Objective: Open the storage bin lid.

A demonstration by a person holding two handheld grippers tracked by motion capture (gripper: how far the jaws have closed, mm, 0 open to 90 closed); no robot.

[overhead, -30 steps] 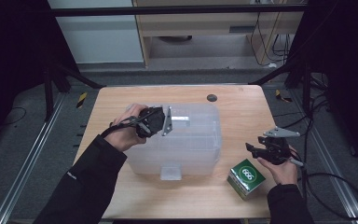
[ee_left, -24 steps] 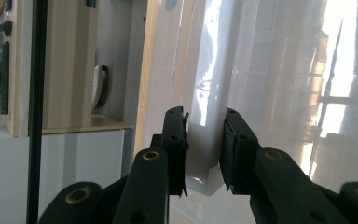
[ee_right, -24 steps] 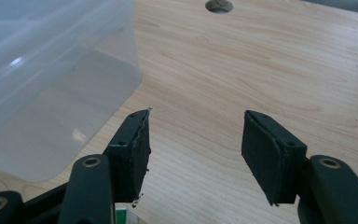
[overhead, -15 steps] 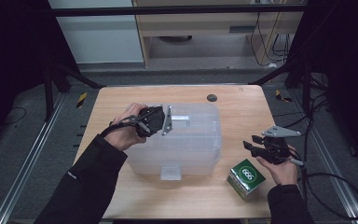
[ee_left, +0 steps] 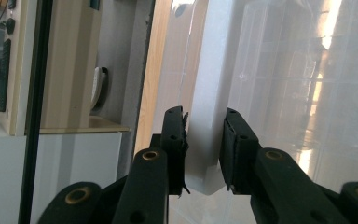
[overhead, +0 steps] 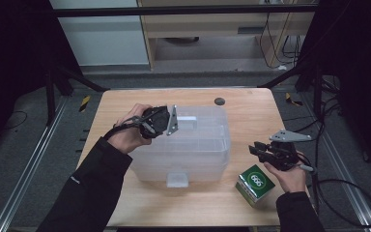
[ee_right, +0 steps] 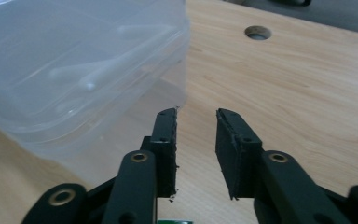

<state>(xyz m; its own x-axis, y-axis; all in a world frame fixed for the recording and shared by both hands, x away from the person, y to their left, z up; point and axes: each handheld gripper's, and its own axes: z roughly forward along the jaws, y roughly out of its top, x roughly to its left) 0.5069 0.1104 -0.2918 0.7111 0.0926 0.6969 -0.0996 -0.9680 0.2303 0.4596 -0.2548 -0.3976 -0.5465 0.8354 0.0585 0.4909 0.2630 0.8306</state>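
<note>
One clear plastic bin, one green box, two tongs.

I see the table w/ a big box in the middle. The box's latch is on its near side. My left gripper is at the box's far left corner, on a clip. My right gripper is right of the box, apart from it. A small carton sits near the right front edge, just below that gripper. A hole lies behind the box.
</note>
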